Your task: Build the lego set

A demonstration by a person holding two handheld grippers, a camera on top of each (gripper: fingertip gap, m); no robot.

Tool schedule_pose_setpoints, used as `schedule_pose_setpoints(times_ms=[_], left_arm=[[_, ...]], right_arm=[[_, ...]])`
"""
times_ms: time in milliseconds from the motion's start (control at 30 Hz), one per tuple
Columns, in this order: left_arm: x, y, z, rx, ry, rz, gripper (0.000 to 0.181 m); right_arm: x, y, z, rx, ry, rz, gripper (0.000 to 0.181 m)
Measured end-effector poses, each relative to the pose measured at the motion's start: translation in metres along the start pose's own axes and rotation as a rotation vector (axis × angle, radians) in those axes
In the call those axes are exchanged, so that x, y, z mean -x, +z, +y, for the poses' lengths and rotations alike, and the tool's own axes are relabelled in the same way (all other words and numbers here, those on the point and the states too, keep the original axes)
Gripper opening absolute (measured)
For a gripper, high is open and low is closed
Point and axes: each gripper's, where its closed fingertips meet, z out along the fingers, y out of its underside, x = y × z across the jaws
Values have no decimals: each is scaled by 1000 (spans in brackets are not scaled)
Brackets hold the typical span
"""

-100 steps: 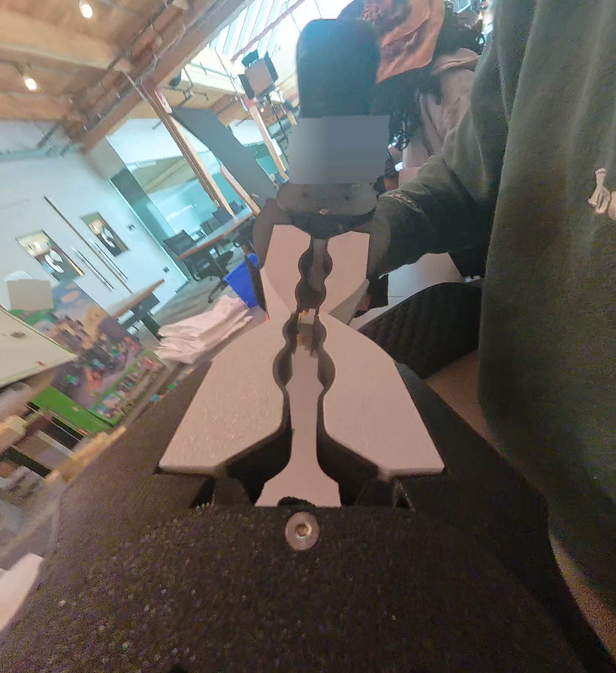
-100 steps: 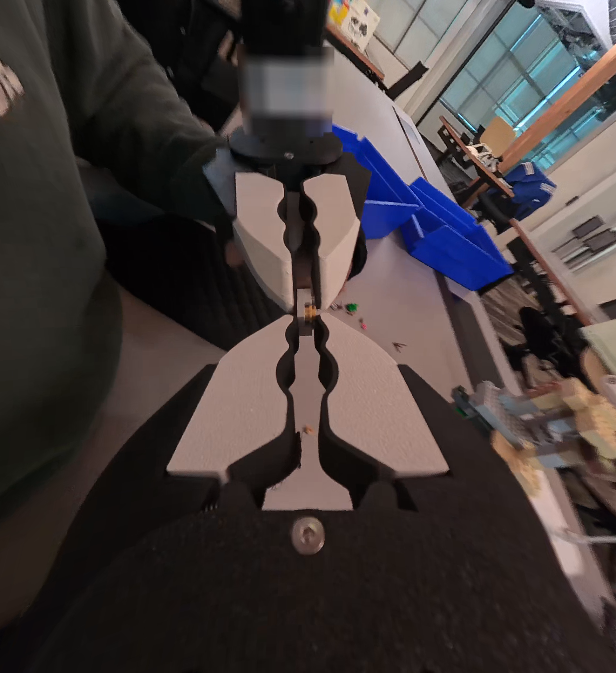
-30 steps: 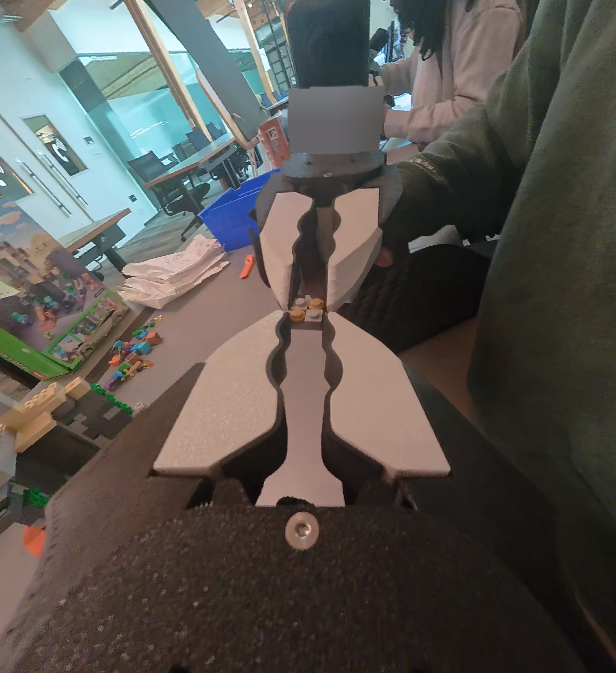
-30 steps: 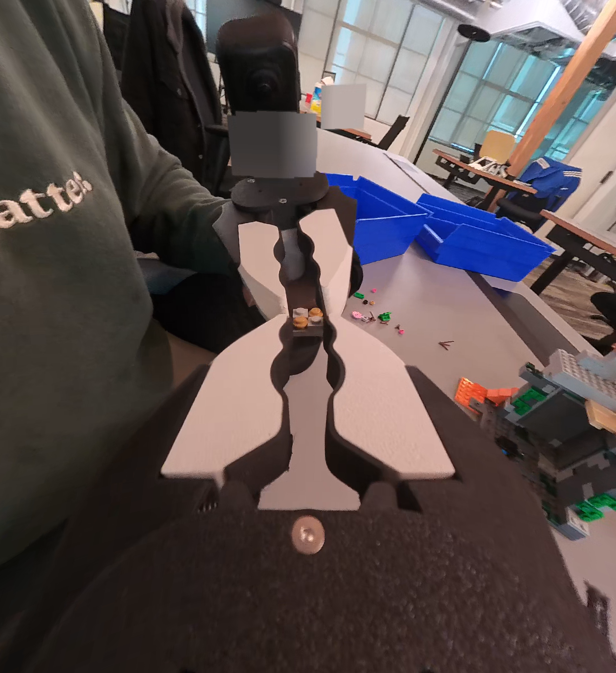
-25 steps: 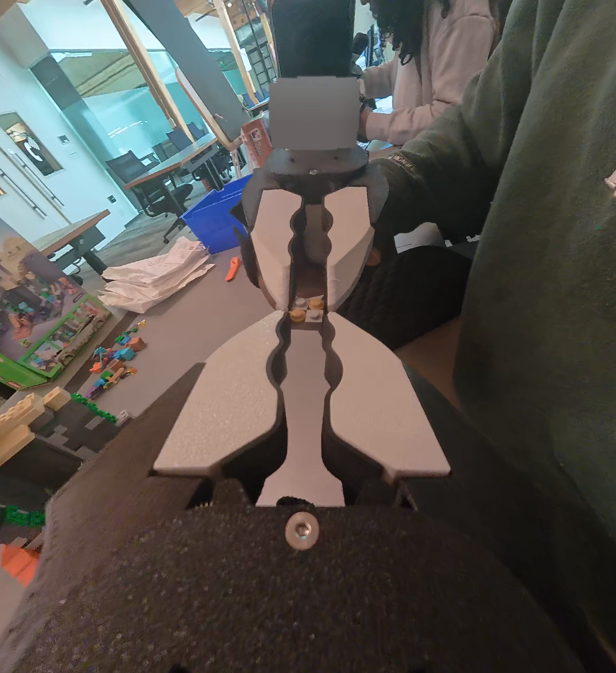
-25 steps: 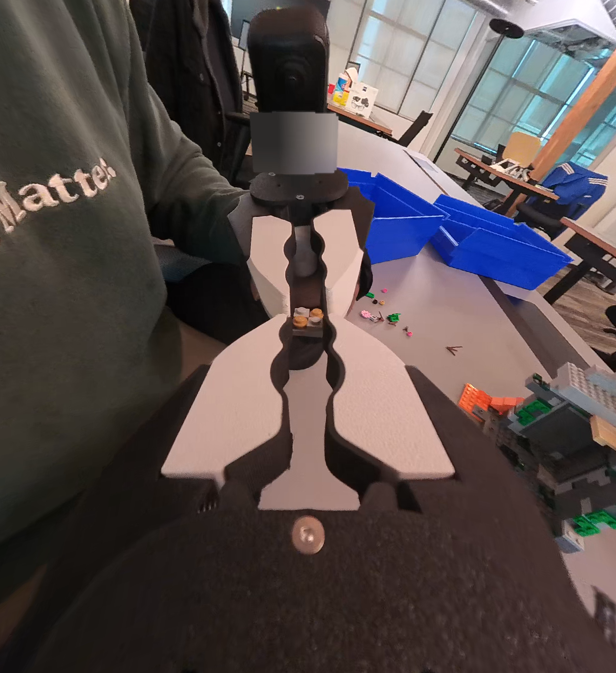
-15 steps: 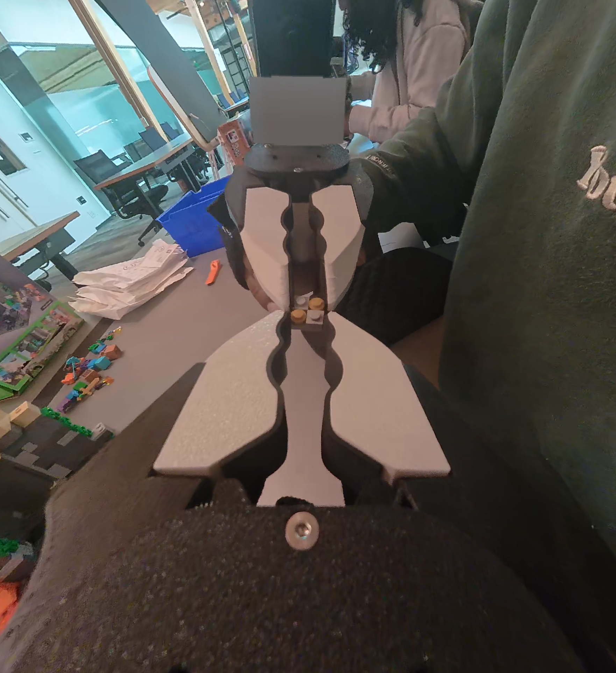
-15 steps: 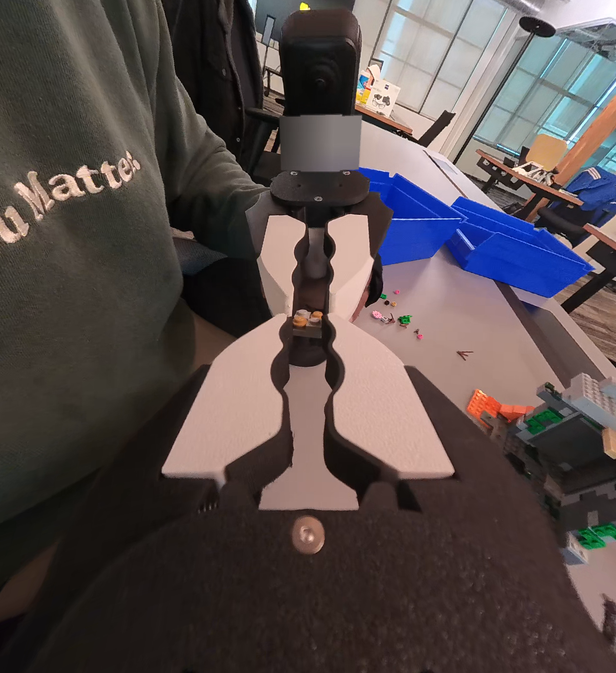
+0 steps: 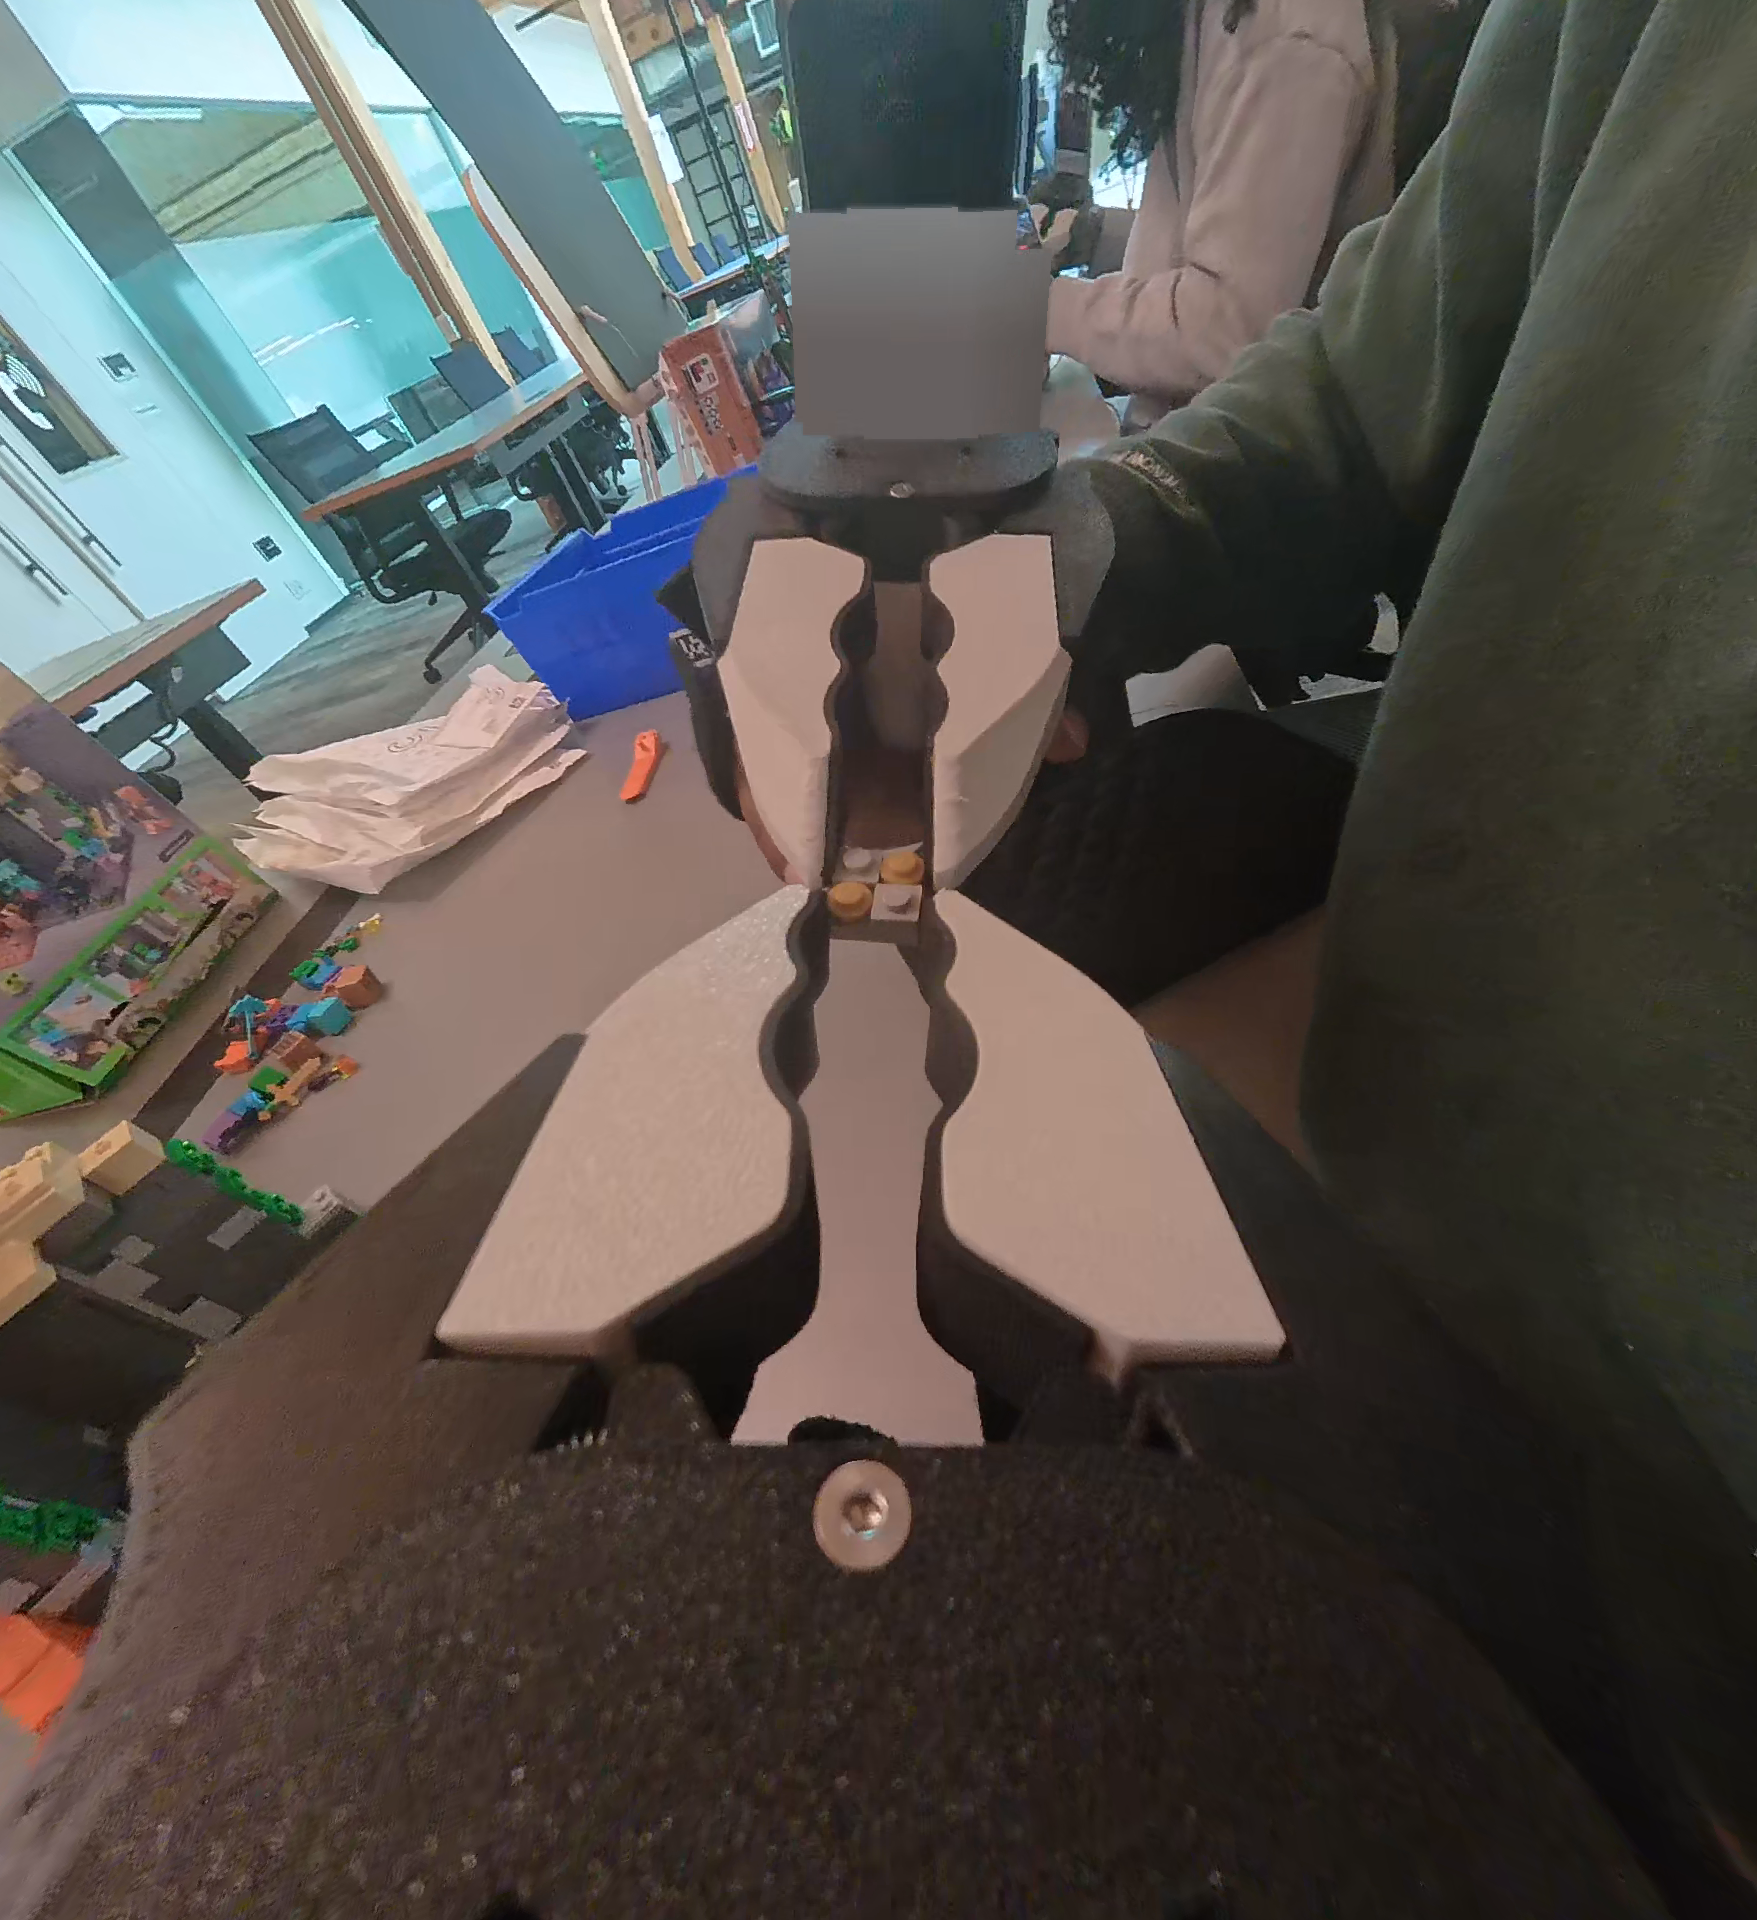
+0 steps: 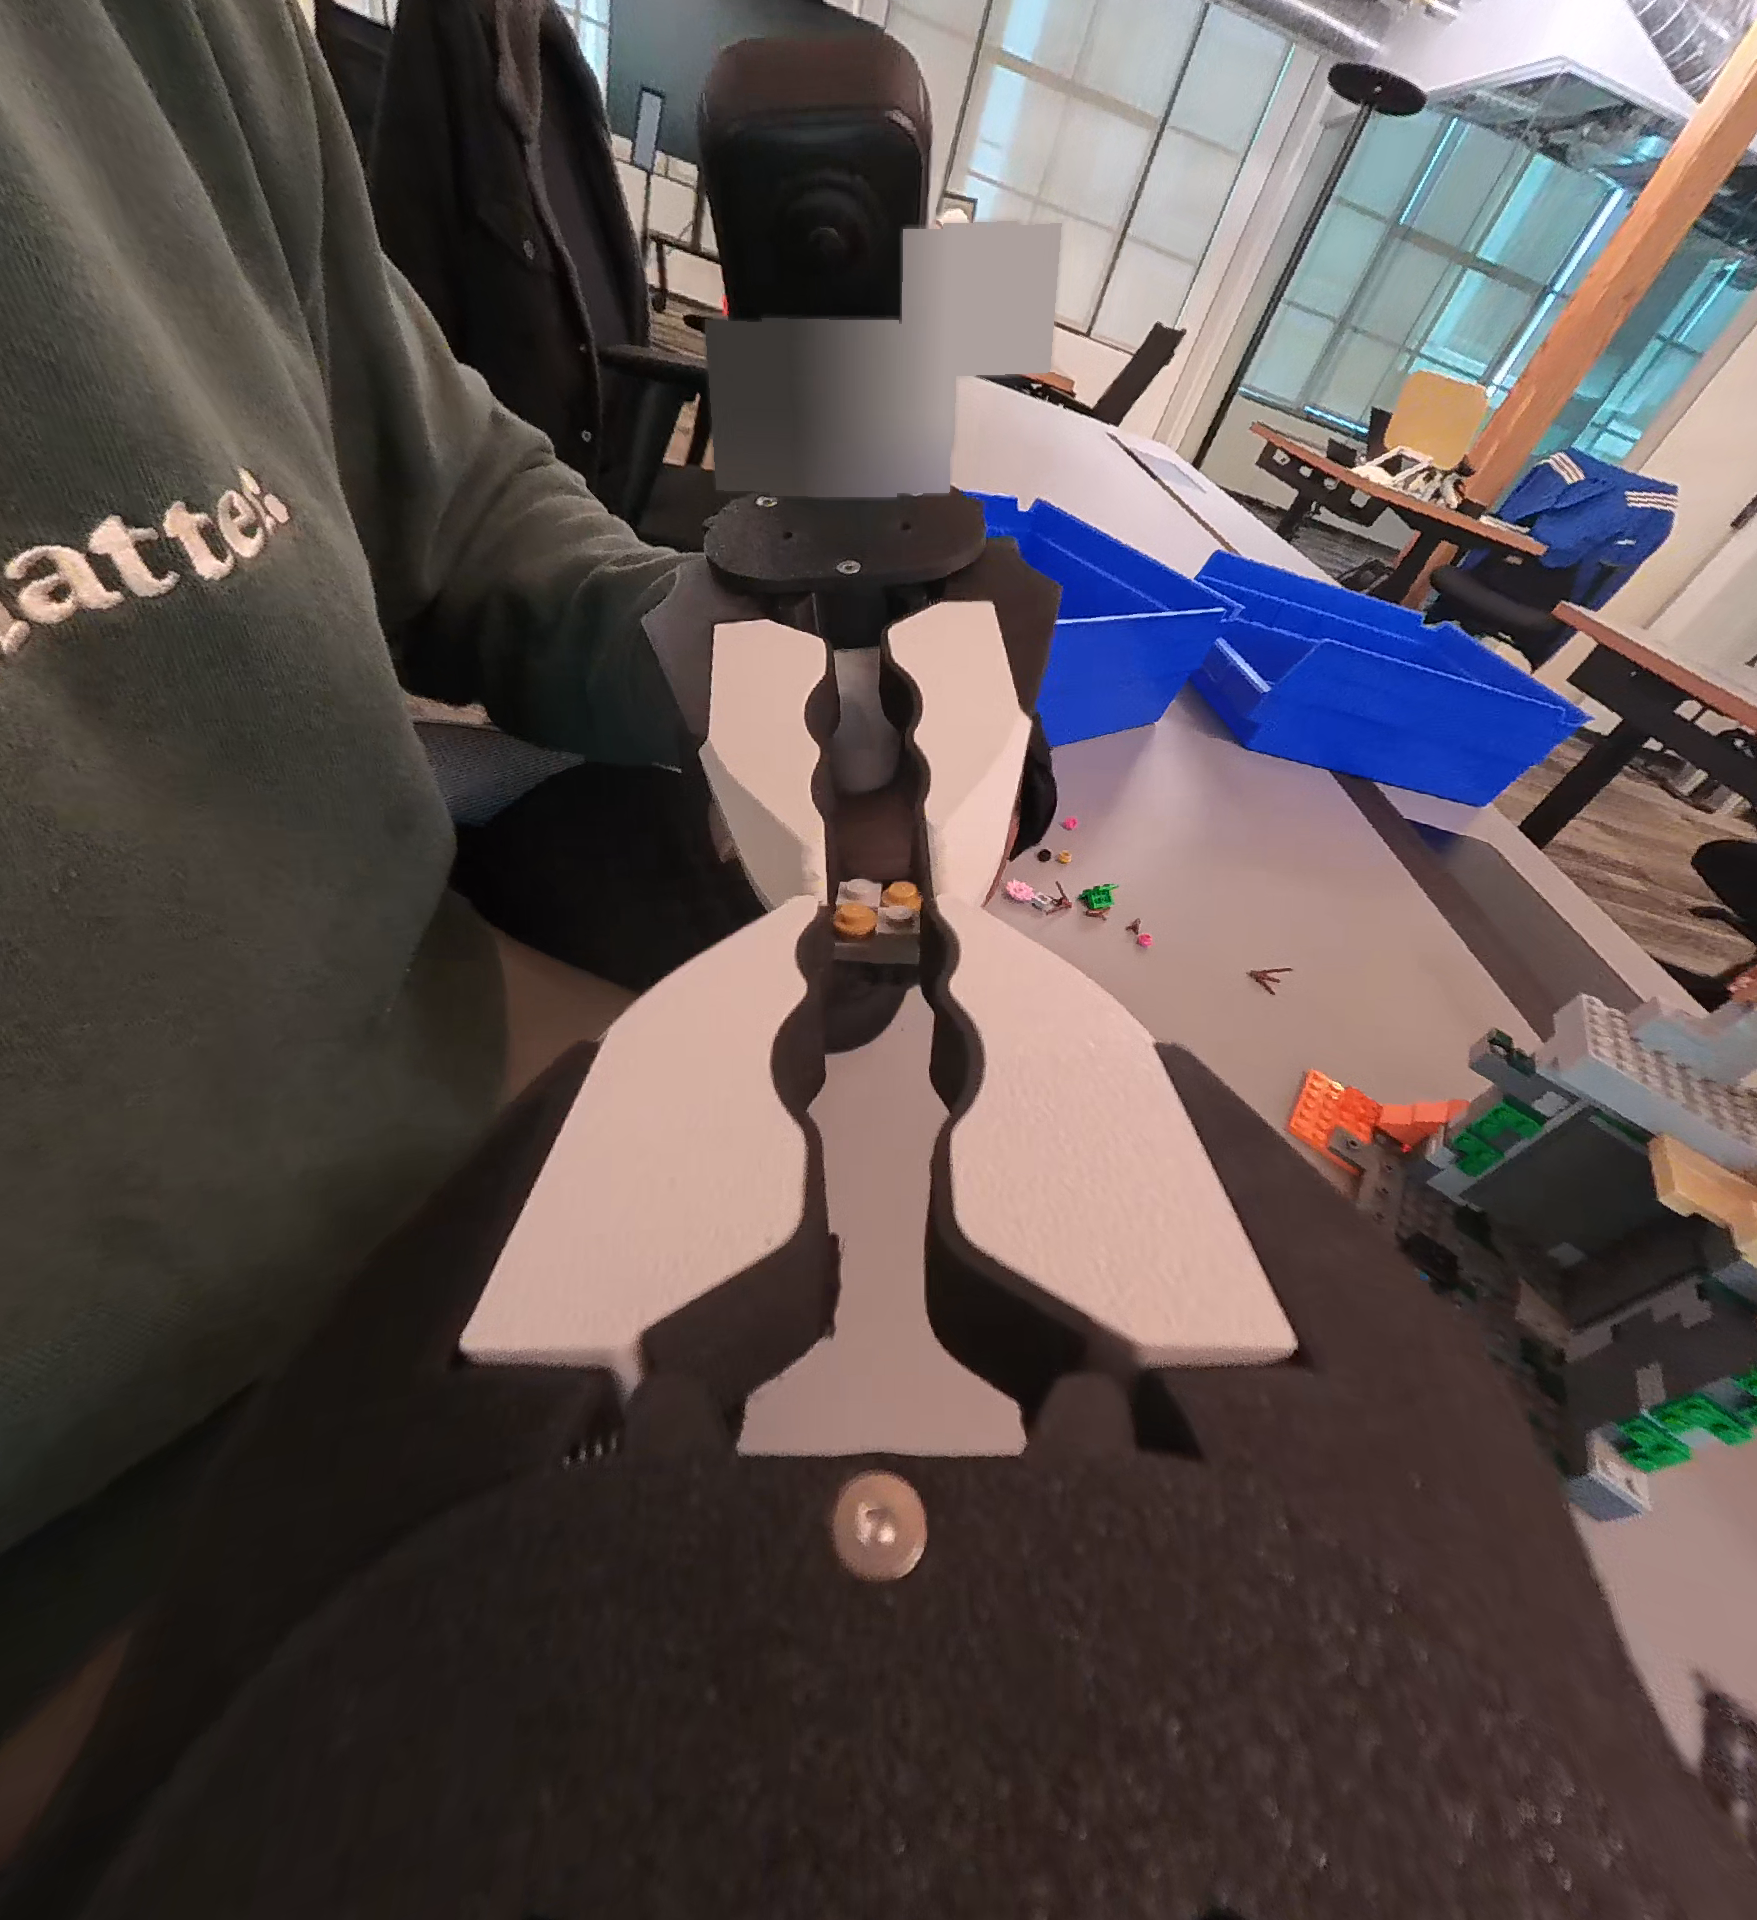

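Observation:
A small lego assembly (image 9: 876, 891), a dark plate topped with grey and tan round studs, is held in the air between the two grippers, studs up. My left gripper (image 9: 874, 920) is shut on its near end. The right gripper (image 9: 879, 857) faces it from the far side, fingers closed on the other end. In the right wrist view the same assembly (image 10: 876, 916) sits in my right gripper (image 10: 874, 951), and the left gripper (image 10: 879, 883) meets it tip to tip. Both are held just in front of a person in a green sweatshirt (image 10: 126, 831).
A partly built lego model (image 10: 1632, 1174) stands on the grey table (image 10: 1269, 904) at the right, also visible low left (image 9: 74, 1236). Blue bins (image 10: 1373, 675), loose small pieces (image 10: 1071, 894), loose bricks (image 9: 282, 1049), the set's box (image 9: 53, 935), paper bags (image 9: 417, 769) and an orange tool (image 9: 642, 750) lie around. The grippers are tip to tip, or close to it. From either gripper's tips it is about 30 cm to the partly built lego model (image 10: 1632, 1174).
The two grippers have tipped from pointing upward to level, so the assembly went from edge-on to studs up. In the last second both stay shut on it and drift slightly.

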Motion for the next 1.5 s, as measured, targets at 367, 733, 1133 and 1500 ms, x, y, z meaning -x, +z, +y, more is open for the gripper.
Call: schedule_pose_setpoints(times_ms=[367, 733, 1133, 1500], left_arm=[[6, 1, -6, -20, -2, -57, 17], [4, 0, -5, -16, 1, -80, 17], [3, 2, 2, -6, 2, -39, 16], [16, 18, 40, 113, -53, 21, 20]], right_arm=[[-7, -2, -5, -59, 62, 64, 15], [-5, -1, -5, -86, 111, 58, 15], [-5, -2, 5, -41, 129, 52, 16], [-23, -4, 45, 3, 210, 61, 15]])
